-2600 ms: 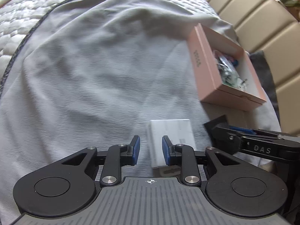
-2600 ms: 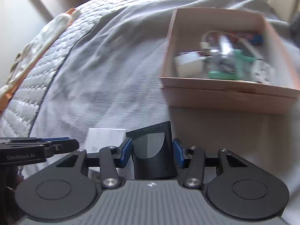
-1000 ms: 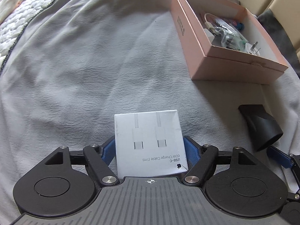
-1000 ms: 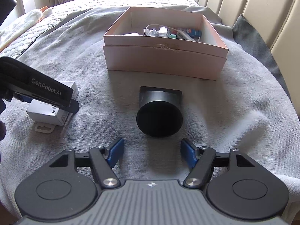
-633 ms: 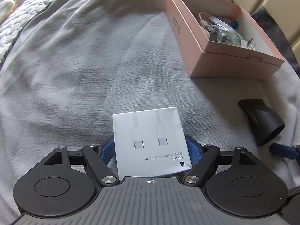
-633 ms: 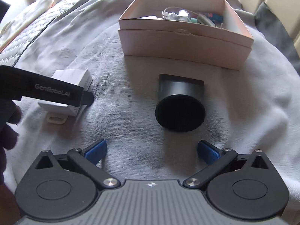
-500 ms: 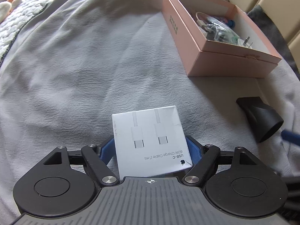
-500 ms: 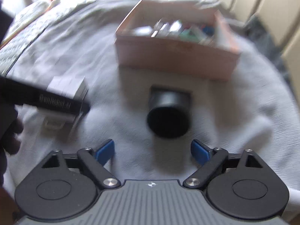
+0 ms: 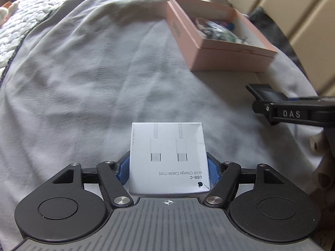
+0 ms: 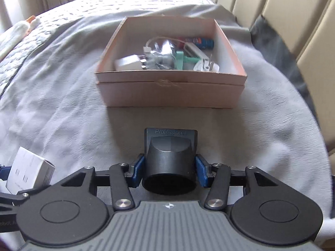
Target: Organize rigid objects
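My left gripper [image 9: 167, 167] is shut on a white USB-C cable box [image 9: 168, 156], held above the grey blanket; the white box also shows in the right wrist view [image 10: 29, 172]. My right gripper [image 10: 169, 170] is shut on a black hair-dryer nozzle [image 10: 170, 156] marked "Professional". The pink cardboard box [image 10: 171, 93] stands just ahead of the right gripper, open-topped, with plugs, cables and small items inside. In the left wrist view the pink box [image 9: 226, 58] is at the upper right, and the nozzle tip [image 9: 264, 91] sticks out of the right gripper [image 9: 293, 113].
A grey blanket [image 9: 94, 83] covers the bed. A white quilted cover [image 9: 31, 21] lies to the left. A beige padded headboard [image 10: 282, 10] rises behind the pink box. A dark cloth [image 10: 272, 41] lies at the right beside the box.
My right gripper moved forward and closed on the black nozzle, lifting it toward the pink box. My left gripper keeps its hold on the white box and has shifted slightly.
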{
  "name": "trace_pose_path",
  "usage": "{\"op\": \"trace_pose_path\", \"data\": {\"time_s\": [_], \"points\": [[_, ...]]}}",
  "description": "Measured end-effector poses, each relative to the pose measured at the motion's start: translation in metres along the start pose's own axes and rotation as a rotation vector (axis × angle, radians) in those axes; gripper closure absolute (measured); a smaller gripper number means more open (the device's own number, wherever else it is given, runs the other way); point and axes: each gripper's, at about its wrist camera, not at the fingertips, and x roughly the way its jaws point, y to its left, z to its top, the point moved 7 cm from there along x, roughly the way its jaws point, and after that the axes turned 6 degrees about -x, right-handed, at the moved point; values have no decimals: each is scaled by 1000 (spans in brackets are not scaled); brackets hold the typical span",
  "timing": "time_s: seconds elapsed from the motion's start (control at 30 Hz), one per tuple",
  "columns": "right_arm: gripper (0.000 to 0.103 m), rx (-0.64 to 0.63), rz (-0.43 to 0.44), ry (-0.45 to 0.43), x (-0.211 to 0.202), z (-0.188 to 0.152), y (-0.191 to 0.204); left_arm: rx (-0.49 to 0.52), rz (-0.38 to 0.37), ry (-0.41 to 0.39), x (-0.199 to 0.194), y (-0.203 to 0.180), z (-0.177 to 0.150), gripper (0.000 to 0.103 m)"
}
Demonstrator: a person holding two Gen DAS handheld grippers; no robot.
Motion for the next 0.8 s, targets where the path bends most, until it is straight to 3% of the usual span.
{"op": "trace_pose_path", "data": {"time_s": [0.13, 0.27, 0.4, 0.57, 0.67, 0.73, 0.8], "points": [[53, -17, 19, 12, -29, -13, 0, 70, -57, 34, -23, -23, -13, 29], [53, -32, 5, 2, -55, -23, -13, 128, -124, -3, -43, -54, 4, 28], [53, -51, -49, -54, -77, -25, -32, 137, -162, -118, -57, -78, 64, 28], [53, -9, -98, -103, -89, -25, -64, 68, -209, -312, -67, -96, 166, 28], [53, 14, -117, -105, -87, -25, -79, 64, -199, -436, -62, -108, 227, 28], [53, 17, -128, -105, -86, -26, -86, 57, -191, -449, -51, -114, 257, 28], [53, 22, -131, -105, -86, -27, -89, 18, -202, -406, -37, -112, 276, 28]]}}
